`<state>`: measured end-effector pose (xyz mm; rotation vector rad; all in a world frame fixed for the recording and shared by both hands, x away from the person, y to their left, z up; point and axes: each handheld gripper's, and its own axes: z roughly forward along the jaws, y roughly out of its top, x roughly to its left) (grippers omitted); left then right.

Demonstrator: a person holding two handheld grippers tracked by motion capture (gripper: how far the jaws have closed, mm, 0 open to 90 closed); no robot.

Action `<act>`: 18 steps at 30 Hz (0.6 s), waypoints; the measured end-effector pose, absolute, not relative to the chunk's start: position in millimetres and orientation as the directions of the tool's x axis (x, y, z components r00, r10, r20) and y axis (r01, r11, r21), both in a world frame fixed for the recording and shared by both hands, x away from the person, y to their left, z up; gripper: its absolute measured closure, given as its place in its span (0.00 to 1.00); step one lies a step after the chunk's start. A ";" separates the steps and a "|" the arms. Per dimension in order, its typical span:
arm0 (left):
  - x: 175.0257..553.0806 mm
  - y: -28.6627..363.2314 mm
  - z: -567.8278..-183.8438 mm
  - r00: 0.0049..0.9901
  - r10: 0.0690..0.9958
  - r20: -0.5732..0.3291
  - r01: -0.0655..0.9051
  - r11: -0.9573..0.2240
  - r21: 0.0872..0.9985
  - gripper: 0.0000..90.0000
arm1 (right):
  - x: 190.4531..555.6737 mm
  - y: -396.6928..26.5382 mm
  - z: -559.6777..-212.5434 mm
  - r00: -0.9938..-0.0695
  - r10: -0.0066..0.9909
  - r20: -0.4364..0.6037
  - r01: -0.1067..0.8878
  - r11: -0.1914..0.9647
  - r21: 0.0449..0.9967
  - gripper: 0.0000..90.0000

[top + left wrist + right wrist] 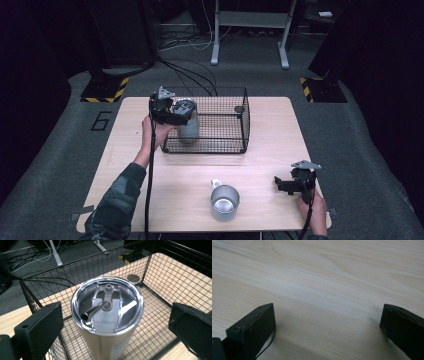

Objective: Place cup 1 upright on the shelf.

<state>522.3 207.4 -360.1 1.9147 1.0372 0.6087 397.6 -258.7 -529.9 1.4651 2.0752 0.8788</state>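
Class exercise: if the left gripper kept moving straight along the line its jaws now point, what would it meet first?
Most likely the lidded steel tumbler standing in the wire basket: the open left gripper points down at its clear lid, jaws apart on either side. How far above it sits is unclear.

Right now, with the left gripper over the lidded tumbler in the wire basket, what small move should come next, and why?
Probably lift the left gripper straight up and away. Its jaws stand wide open on either side of the tumbler, touching nothing, and the tumbler stands upright on the floor of the wire basket, so it looks already set down. The right gripper rests open on the table.
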 end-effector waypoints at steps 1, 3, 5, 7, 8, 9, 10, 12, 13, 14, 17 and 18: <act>519.9 208.2 -359.0 0.540 0.841 0.018 0.427 -0.292 0.856 0.00 | 397.5 -258.7 -529.9 -0.335 0.942 0.000 0.656 0.233 0.718 0.00; 513.9 209.6 -357.0 0.544 0.838 0.031 0.413 -0.300 0.860 0.00 | 397.6 -258.7 -529.9 -0.335 0.942 0.000 0.656 0.233 0.718 0.00; 507.7 211.1 -355.9 0.549 0.835 0.041 0.407 -0.310 0.859 0.00 | 397.6 -258.7 -529.9 -0.335 0.942 0.000 0.656 0.233 0.718 0.00; 500.7 213.2 -356.2 0.552 0.832 0.050 0.399 -0.317 0.861 0.00 | 397.6 -258.7 -529.9 -0.334 0.942 0.000 0.656 0.233 0.718 0.00; 498.4 214.2 -356.4 0.556 0.829 0.055 0.395 -0.322 0.860 0.00 | 397.6 -258.7 -529.9 -0.334 0.942 0.000 0.656 0.233 0.718 0.00; 495.1 215.2 -356.6 0.555 0.830 0.058 0.394 -0.324 0.860 0.00 | 397.6 -258.7 -529.9 -0.335 0.942 0.000 0.656 0.233 0.718 0.00; 491.7 216.8 -356.7 0.559 0.827 0.058 0.392 -0.325 0.861 0.00 | 397.6 -258.7 -529.9 -0.334 0.942 0.000 0.656 0.233 0.718 0.00; 484.9 219.7 -357.5 0.564 0.823 0.068 0.382 -0.333 0.862 0.00 | 397.6 -258.7 -529.9 -0.334 0.942 0.000 0.656 0.232 0.718 0.00; 481.6 221.1 -358.3 0.566 0.822 0.071 0.377 -0.334 0.864 0.00 | 397.6 -258.7 -529.9 -0.335 0.942 0.000 0.656 0.233 0.718 0.00; 478.4 222.8 -358.8 0.570 0.819 0.071 0.379 -0.339 0.861 0.00 | 397.6 -258.9 -529.9 -0.337 0.942 -0.001 0.656 0.236 0.717 0.00; 468.3 228.2 -360.8 0.577 0.813 0.074 0.372 -0.342 0.863 0.00 | 397.6 -258.7 -529.9 -0.335 0.942 0.000 0.656 0.233 0.718 0.00; 465.0 229.4 -362.2 0.574 0.815 0.073 0.369 -0.337 0.866 0.00 | 397.6 -258.7 -529.9 -0.335 0.942 0.000 0.656 0.233 0.718 0.00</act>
